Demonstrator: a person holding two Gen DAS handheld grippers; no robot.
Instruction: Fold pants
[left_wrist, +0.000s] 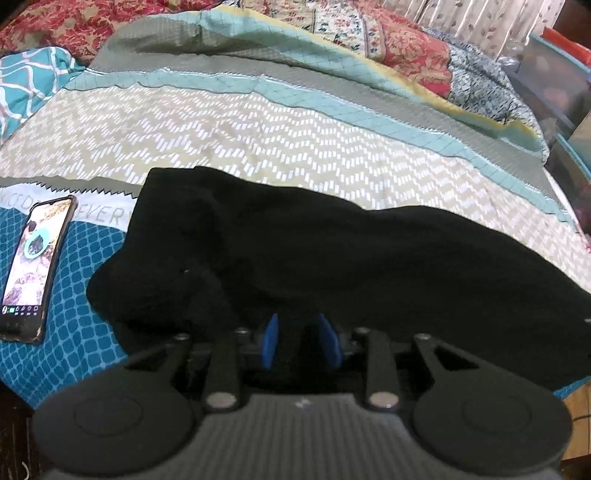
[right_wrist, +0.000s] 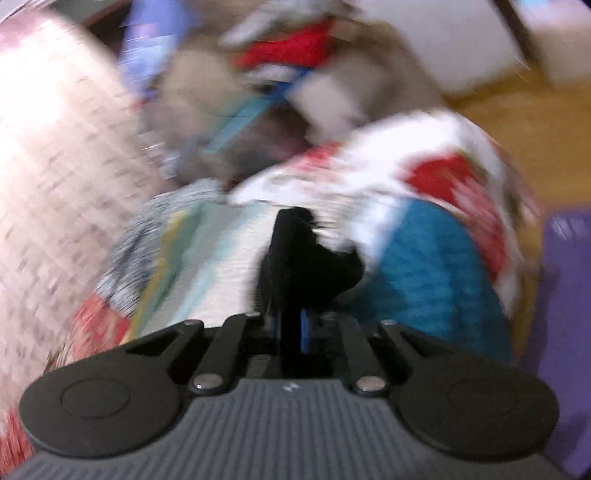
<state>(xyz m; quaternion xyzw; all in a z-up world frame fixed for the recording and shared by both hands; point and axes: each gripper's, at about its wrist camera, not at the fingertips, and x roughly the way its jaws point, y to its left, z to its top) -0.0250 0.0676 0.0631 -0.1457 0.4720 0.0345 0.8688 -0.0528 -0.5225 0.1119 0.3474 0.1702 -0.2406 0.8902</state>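
Left wrist view: the black pants (left_wrist: 332, 258) are seen spread across the near part of the bed (left_wrist: 258, 129), stretching from near a phone (left_wrist: 33, 266) at the left far off to the right. The left gripper (left_wrist: 300, 341) is set at the near edge of the cloth, its blue fingers (left_wrist: 271, 341) narrowly apart with black fabric apparently pinched between them. In the blurred right wrist view, the right gripper (right_wrist: 293, 328) is closed on a bunched corner of the pants (right_wrist: 306, 258), held up above the quilt. The cloth is judged soft, light and limp, so sagging and slipping are likely; hems and waistband edges are judged the best places to be gripped.
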